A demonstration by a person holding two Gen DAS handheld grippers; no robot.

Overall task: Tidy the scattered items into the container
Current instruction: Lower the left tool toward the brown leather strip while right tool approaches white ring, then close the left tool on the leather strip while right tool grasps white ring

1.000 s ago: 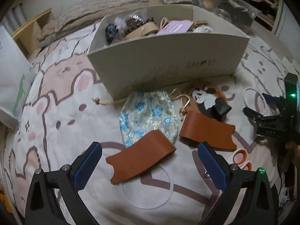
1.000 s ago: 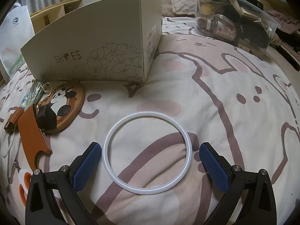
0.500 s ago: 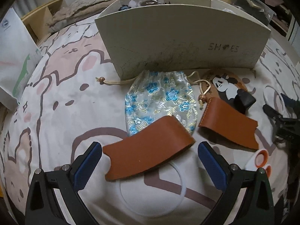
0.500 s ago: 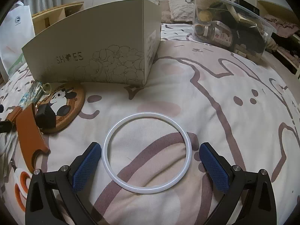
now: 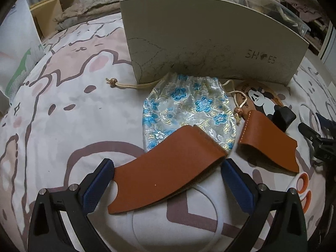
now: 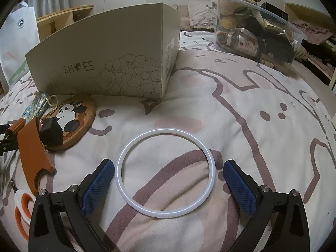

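1. The left gripper [image 5: 168, 168] hangs low over a bed with a cartoon-print bedspread [image 5: 63, 109], its blue-padded jaws wide apart on either side of a brown leather sleeve [image 5: 166, 174]. Neither pad seems to touch the leather, though the fisheye makes that hard to judge.
2. That sleeve lies partly over a blue floral drawstring pouch [image 5: 189, 109] and over a white ring [image 5: 212, 216]. The container, a grey cardboard box [image 5: 210, 42] marked "SHOES", stands just behind the pouch.
3. A second leather sleeve [image 5: 271, 142], a panda coaster [image 5: 262, 103], a small black block [image 5: 283, 115] and orange-handled scissors [image 5: 302, 187] lie to the right.
4. The right gripper [image 6: 168, 172] is also spread open, straddling another white ring [image 6: 166, 172] lying flat on the bedspread, well in front of the box.
5. Risks: the thin leather may buckle or slide on the soft bedding as the jaws close; the pouch or ring beneath could be dragged along. The flat ring may slip from under the pads.
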